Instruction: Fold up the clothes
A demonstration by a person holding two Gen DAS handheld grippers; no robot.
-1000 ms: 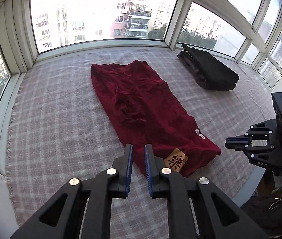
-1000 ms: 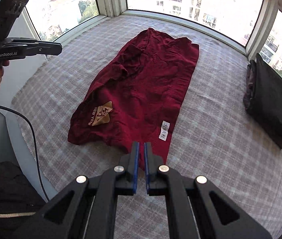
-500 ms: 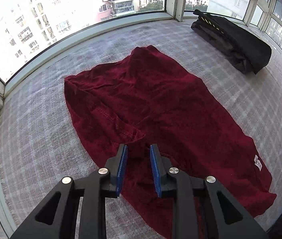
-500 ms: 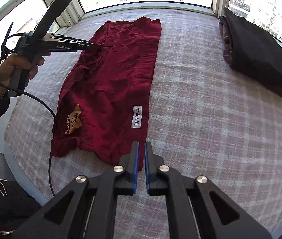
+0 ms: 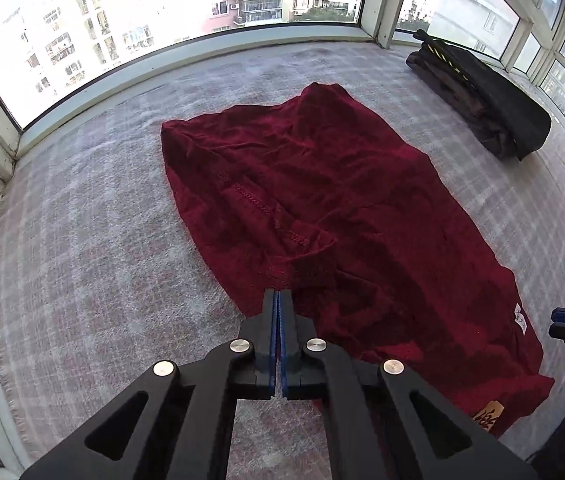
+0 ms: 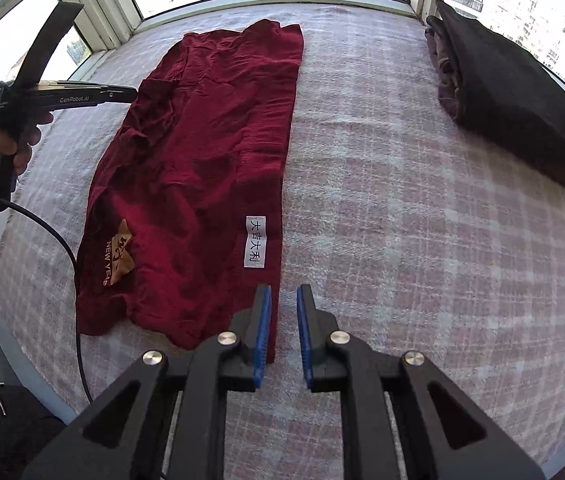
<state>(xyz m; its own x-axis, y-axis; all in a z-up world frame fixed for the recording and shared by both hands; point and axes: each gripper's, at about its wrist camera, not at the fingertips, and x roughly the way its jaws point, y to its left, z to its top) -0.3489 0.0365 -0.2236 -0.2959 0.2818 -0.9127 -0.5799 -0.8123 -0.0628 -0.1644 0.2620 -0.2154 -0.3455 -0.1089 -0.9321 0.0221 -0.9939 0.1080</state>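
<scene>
The red garment (image 6: 198, 168) lay spread lengthwise on the plaid blanket (image 6: 402, 208), running from the near edge toward the window side, with the stack of dark folded clothes (image 6: 510, 96) well apart at the far right corner. A second before, the left gripper (image 5: 278, 300) had hovered, fingers apart, over the garment's near end; now it had dropped to the long left edge, about halfway along, and its fingers were closing, nearly together, with a fold of red cloth apparently at their tips, though whether they truly pinched it could not be told. The right gripper (image 6: 284, 300), clenched a moment earlier, was opening beside the garment's near right corner, nothing between its fingers. Both seemed to be setting up a grasp for the next fold. The cloth was wrinkled, a stitched hem bunched near the left fingers, with a white label (image 6: 255, 242) and a gold patch (image 6: 122, 254) near the near end.
</scene>
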